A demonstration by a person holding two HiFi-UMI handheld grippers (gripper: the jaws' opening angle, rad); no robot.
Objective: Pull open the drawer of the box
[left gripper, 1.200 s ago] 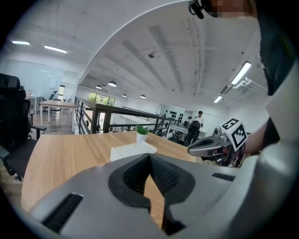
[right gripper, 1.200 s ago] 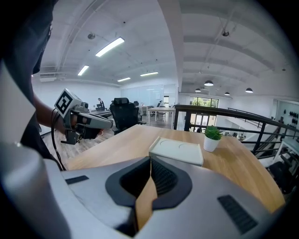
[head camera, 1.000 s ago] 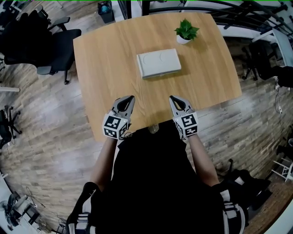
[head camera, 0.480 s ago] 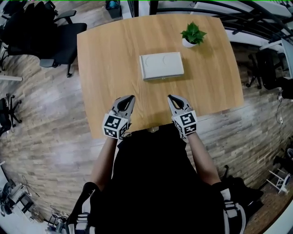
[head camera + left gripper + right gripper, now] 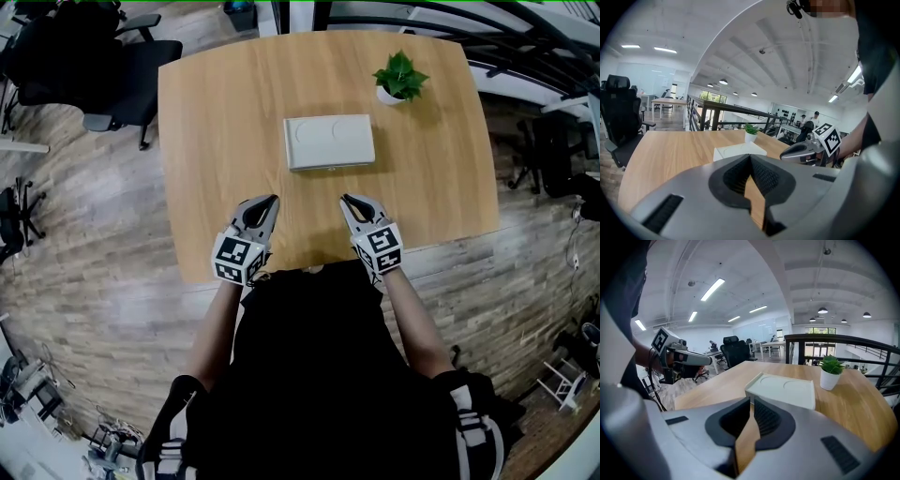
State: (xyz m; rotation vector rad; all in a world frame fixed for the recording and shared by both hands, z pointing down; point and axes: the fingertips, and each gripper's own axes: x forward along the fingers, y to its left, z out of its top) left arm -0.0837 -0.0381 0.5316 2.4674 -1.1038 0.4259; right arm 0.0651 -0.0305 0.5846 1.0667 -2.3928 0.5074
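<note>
My left hand-held gripper (image 5: 268, 201) and right hand-held gripper (image 5: 346, 200) hover over the near edge of the light wooden worktop (image 5: 216, 141). Jaws on both are pressed together, nothing between them. The flat pale grey rectangular box (image 5: 329, 142) lies straight ahead at mid-worktop, well apart from both, with its long axis running across me, left to right. It sits slightly to my right, so I judge the right hand-held gripper nearer. I can't make out the drawer front. Beyond the box stands a small green plant in a white pot (image 5: 400, 77).
</note>
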